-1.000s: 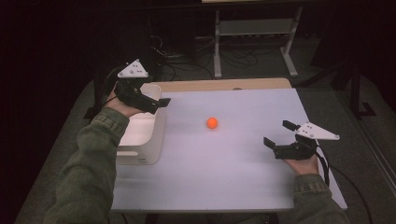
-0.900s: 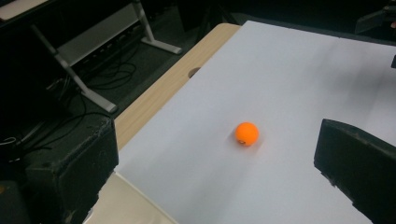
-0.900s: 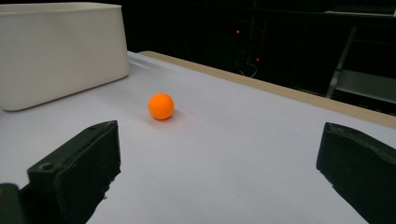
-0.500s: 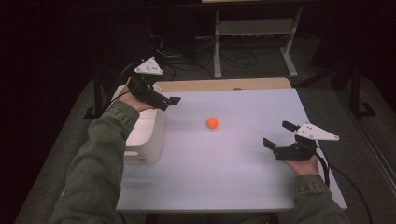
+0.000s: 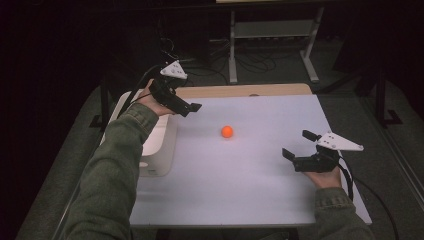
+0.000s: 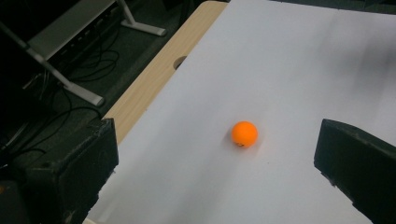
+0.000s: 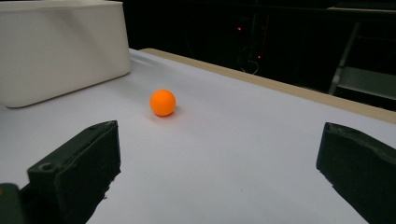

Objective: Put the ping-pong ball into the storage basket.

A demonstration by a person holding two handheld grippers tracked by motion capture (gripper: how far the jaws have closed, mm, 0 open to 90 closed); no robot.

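Note:
A small orange ball (image 5: pixel 227 131) lies on the white table top (image 5: pixel 250 185), a little past its middle. My left gripper (image 5: pixel 191 109) hangs open above the table's far left, just off the right rim of a white bin (image 5: pixel 159 145), its jaws pointing at the ball. In the left gripper view the ball (image 6: pixel 244 134) sits ahead of the wide-apart jaws of that gripper (image 6: pixel 215 172). My right gripper (image 5: pixel 299 144) stands open low at the right side, well short of the ball. The right gripper view has the ball (image 7: pixel 163 102) ahead and left of its gripper (image 7: pixel 217 168), with the bin (image 7: pixel 60 46) behind.
A bare wooden strip (image 5: pixel 240 91) with a small hole runs along the table's far edge. Behind it stand a metal frame (image 5: pixel 270 30) and loose cables on a dark floor. The table's front half is bare white surface.
My left gripper has moved right and forward, from over the white bin out toward the ball. The right gripper and the ball have stayed in place.

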